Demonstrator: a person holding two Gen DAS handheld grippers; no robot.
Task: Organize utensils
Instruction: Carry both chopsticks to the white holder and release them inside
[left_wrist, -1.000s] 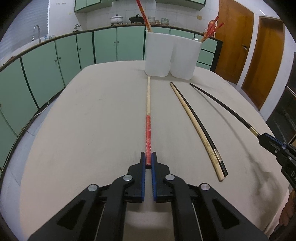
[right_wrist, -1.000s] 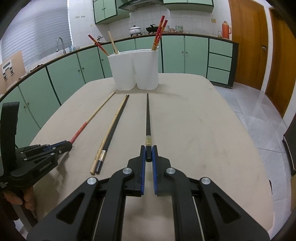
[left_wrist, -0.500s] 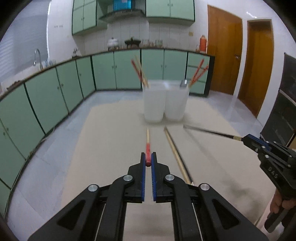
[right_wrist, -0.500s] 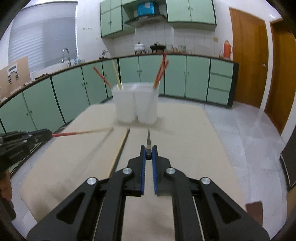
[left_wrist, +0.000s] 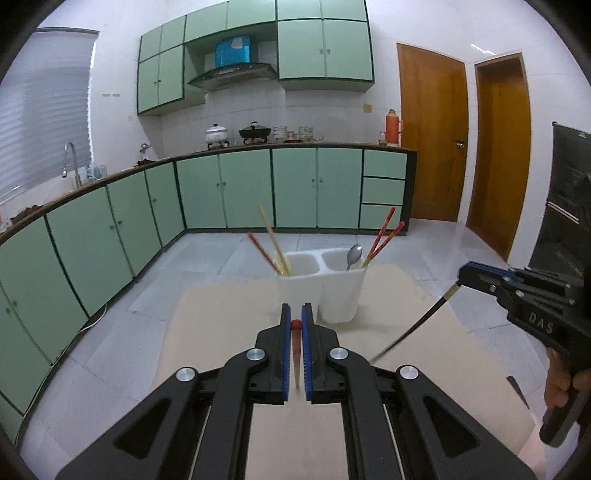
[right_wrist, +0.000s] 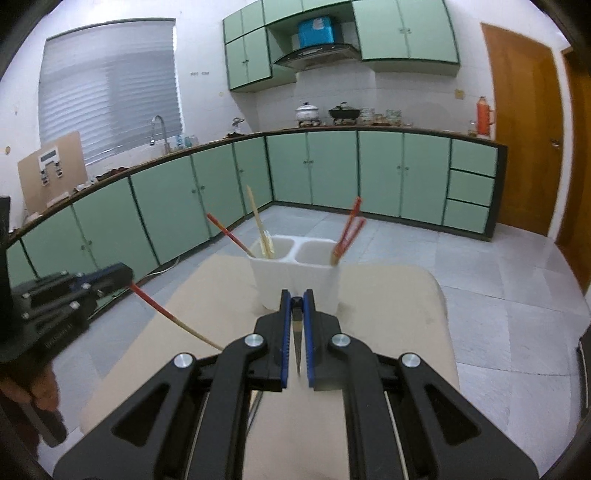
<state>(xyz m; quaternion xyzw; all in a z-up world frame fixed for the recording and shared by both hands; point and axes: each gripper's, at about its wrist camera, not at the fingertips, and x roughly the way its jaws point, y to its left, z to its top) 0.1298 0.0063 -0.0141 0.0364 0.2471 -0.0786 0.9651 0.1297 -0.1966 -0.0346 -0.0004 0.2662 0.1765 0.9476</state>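
My left gripper (left_wrist: 295, 324) is shut on a red-ended wooden chopstick (left_wrist: 296, 345), which hangs down between its jaws; it also shows in the right wrist view (right_wrist: 170, 315). My right gripper (right_wrist: 296, 302) is shut on a black chopstick (right_wrist: 297, 343), held the same way and seen from the side in the left wrist view (left_wrist: 417, 326). Both grippers are lifted above the table, short of the white two-compartment holder (left_wrist: 321, 291) (right_wrist: 295, 273), which holds several chopsticks and a spoon (left_wrist: 353, 255).
The beige table (left_wrist: 221, 325) stretches below. A dark chopstick end (left_wrist: 517, 391) lies on it at the right. Green cabinets (left_wrist: 110, 229), tiled floor (right_wrist: 498, 288) and wooden doors (left_wrist: 432, 133) surround the table.
Both grippers have lifted their chopsticks off the table and tilted them from lying flat to hanging tip-down. The view has risen, so the holder now sits lower and nearer.
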